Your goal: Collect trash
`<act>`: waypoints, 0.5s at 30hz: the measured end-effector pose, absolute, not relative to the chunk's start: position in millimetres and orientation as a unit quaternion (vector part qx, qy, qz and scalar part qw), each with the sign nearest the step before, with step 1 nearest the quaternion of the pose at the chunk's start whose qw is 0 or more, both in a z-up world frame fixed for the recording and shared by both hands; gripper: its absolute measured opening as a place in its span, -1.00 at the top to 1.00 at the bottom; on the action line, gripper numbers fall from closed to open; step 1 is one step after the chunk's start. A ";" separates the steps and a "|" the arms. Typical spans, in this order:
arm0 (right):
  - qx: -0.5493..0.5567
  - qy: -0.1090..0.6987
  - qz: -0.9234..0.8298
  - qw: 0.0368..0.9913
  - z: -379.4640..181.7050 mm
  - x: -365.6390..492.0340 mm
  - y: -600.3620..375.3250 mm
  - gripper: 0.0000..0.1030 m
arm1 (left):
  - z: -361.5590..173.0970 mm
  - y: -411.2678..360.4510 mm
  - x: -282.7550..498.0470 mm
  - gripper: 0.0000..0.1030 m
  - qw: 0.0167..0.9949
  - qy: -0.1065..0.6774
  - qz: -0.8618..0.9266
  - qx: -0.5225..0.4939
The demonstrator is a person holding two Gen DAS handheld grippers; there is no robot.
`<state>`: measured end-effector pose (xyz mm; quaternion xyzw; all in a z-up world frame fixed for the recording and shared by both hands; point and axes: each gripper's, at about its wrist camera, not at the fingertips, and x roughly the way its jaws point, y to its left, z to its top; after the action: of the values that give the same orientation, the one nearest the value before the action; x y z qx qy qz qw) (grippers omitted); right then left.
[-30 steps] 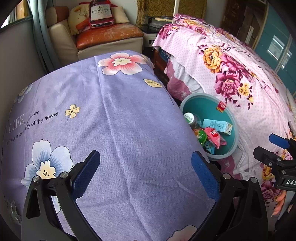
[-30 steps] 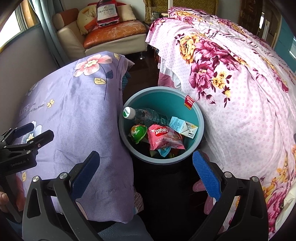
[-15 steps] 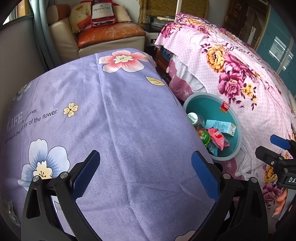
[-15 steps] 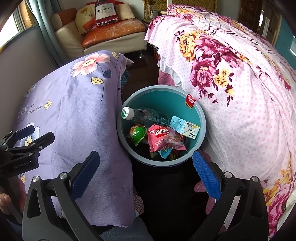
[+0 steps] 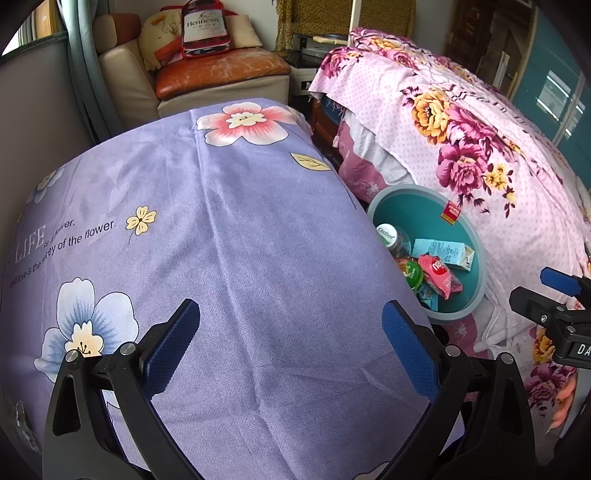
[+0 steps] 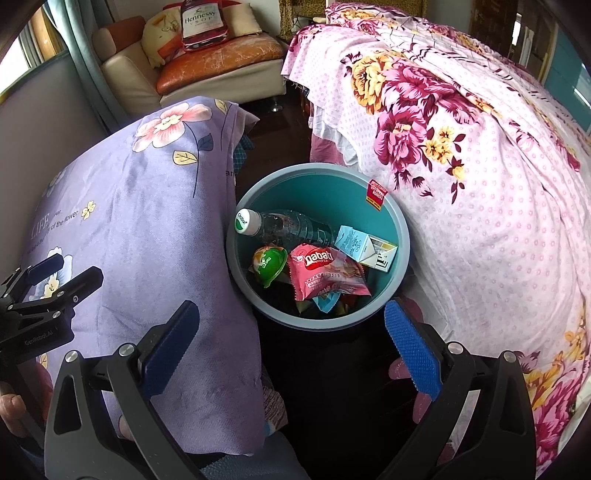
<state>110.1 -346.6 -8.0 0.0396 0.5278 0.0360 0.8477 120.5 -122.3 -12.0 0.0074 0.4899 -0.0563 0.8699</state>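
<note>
A teal bin (image 6: 400, 236) stands on the dark floor between the purple-clothed table and the bed; it also shows in the left wrist view (image 5: 480, 258). It holds a clear bottle (image 6: 288, 223), a green cup (image 6: 271, 260), a pink Nabati wrapper (image 6: 325, 271) and a light-blue carton (image 6: 364, 247). My right gripper (image 6: 291, 345) is open and empty, just above the bin's near rim. My left gripper (image 5: 291, 349) is open and empty over the purple tablecloth (image 5: 229, 240), which carries no trash.
A bed with a pink floral cover (image 6: 480, 166) lies right of the bin. A beige sofa with an orange cushion (image 5: 218, 70) and a Hennessy-bottle pillow (image 5: 205, 29) stands at the back. Grey wall on the left.
Both grippers have drifted slightly; the bin sits a little lower and closer in both views. Both stay open and empty.
</note>
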 end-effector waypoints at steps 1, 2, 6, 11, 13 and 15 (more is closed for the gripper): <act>0.039 0.528 0.036 0.848 -8.1 110.0 -346.6 -0.87 | -12.1 -122.2 120.6 -0.92 0.870 0.490 -0.056 0.007; 0.039 0.528 0.035 0.848 -8.0 109.9 -346.4 -0.87 | -12.0 -122.3 120.5 -0.92 0.870 0.490 -0.056 0.006; 0.040 0.527 0.034 0.848 -8.3 109.5 -346.5 -0.87 | -11.9 -121.6 120.0 -0.92 0.871 0.489 -0.056 0.006; 0.039 0.529 0.033 0.847 -8.7 109.2 -346.8 -0.87 | -11.6 -117.6 120.8 -0.92 0.872 0.487 -0.053 0.007; 0.039 0.528 0.034 0.847 -8.5 109.0 -346.6 -0.87 | -11.0 -116.0 121.4 -0.92 0.873 0.485 -0.052 0.007; 0.039 0.528 0.034 0.847 -8.2 109.1 -346.4 -0.87 | -10.6 -114.6 121.7 -0.92 0.873 0.484 -0.052 0.008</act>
<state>109.1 -346.4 -8.2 0.0389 0.5285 0.0336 0.8474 121.7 -114.6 -10.6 0.0080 0.4844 -0.0520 0.8733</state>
